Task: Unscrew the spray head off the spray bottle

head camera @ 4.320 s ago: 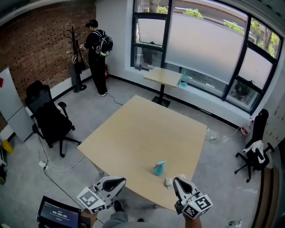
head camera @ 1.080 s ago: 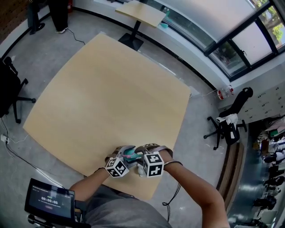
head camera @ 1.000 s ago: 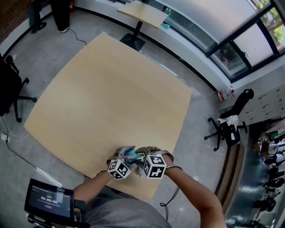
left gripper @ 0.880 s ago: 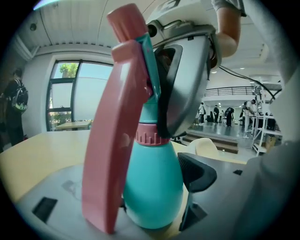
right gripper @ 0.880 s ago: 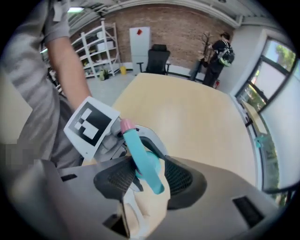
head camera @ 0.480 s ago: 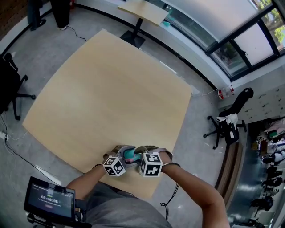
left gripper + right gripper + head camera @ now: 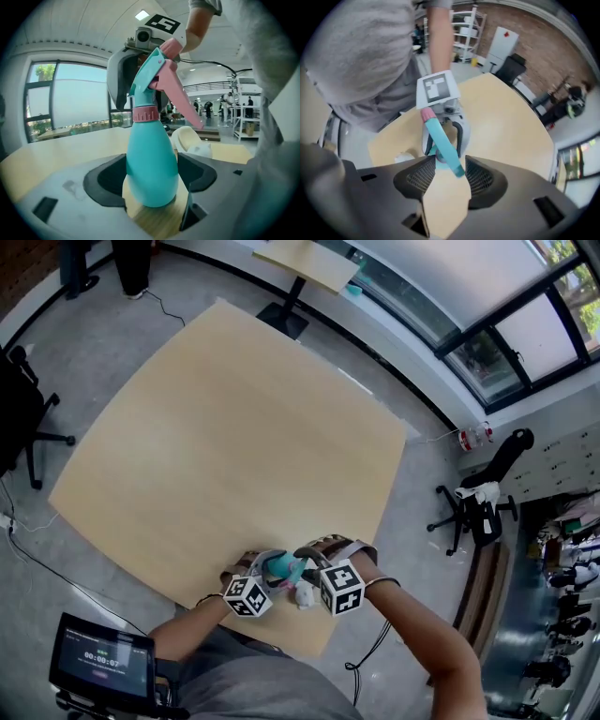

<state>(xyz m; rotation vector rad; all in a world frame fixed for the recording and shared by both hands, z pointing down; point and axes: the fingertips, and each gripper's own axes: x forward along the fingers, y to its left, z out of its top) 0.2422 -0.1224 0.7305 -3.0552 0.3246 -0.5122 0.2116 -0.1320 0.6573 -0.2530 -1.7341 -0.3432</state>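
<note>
While the left claw (image 7: 152, 161) clamps the belly of the bottle (image 7: 151, 183) from the side, pads pressed on both flanks, the bottle stands upright on the surface (image 7: 234, 427) near its front edge, close before the person. This side grip appears meant to keep the body from turning with the head. The right claw (image 7: 450, 165) points almost straight down over the spray head (image 7: 440, 136), which lies slantwise between its pads. Its jaws have just been opening, and they stand loosely round the head rather than pinching it. Judged from this, the claw is released to take a fresh hold between turns. The pink collar (image 7: 145, 114) sits flush on the neck, so the head appears not yet off. A white object (image 7: 192, 143) lies just beside the bottle.
</note>
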